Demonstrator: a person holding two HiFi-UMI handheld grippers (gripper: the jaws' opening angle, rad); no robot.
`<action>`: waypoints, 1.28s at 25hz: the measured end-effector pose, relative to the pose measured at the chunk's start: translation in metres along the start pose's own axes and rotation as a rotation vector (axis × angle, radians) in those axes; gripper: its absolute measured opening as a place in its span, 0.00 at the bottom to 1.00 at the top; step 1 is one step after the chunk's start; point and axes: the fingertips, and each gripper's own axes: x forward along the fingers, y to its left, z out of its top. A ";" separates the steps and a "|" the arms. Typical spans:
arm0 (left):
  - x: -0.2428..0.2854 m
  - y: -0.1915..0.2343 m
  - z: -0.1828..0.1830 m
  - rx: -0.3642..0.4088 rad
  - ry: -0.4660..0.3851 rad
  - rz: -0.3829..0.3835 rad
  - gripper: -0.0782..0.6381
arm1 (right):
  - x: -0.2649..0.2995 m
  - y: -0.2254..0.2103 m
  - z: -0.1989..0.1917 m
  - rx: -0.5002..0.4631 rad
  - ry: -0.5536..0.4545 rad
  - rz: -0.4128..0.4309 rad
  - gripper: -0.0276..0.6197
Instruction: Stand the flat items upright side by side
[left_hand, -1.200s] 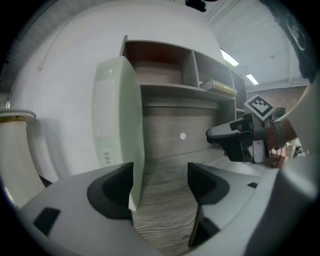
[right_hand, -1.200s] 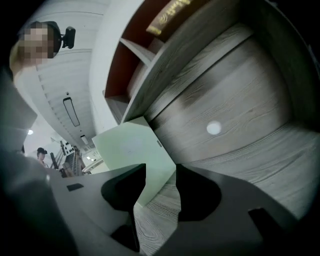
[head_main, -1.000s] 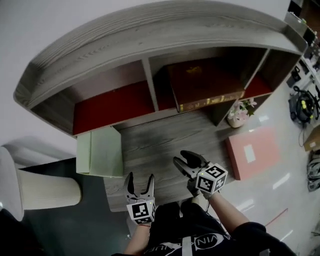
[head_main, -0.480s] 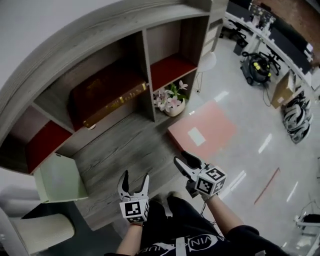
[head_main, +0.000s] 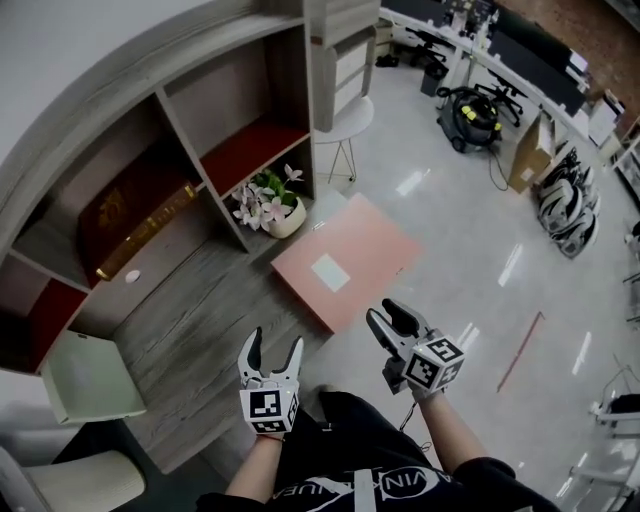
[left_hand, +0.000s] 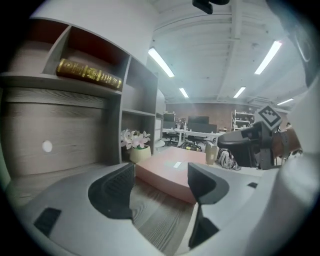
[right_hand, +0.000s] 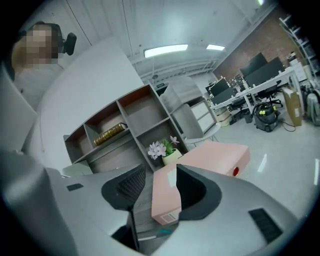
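Down at the person's waist, both grippers have swung round to the right with the body. Left gripper (head_main: 272, 346): jaws wide apart, nothing in them. Right gripper (head_main: 384, 318): about half open, also empty. Neither opening has changed.

Just ahead of them now is the pink box (head_main: 345, 258), lying flat at the desk (head_main: 200, 330) edge, untouched. A second ago it sat well off to the right. The pale green box (head_main: 92, 378) has slid off to the left.

Beyond: flower pot (head_main: 272, 208), then a gold-edged book (head_main: 130, 225) lying flat in the shelf (head_main: 215, 95).

Likely lining up on the pink box; nothing stands upright yet.
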 end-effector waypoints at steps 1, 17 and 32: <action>0.006 -0.006 0.002 -0.006 -0.004 -0.007 0.56 | -0.006 -0.008 0.004 -0.001 -0.007 -0.010 0.35; 0.066 -0.029 -0.012 -0.102 0.060 -0.037 0.56 | -0.027 -0.106 0.016 0.109 -0.028 -0.132 0.37; 0.120 -0.021 -0.036 -0.268 0.112 0.165 0.56 | 0.048 -0.210 0.044 0.051 0.202 -0.086 0.41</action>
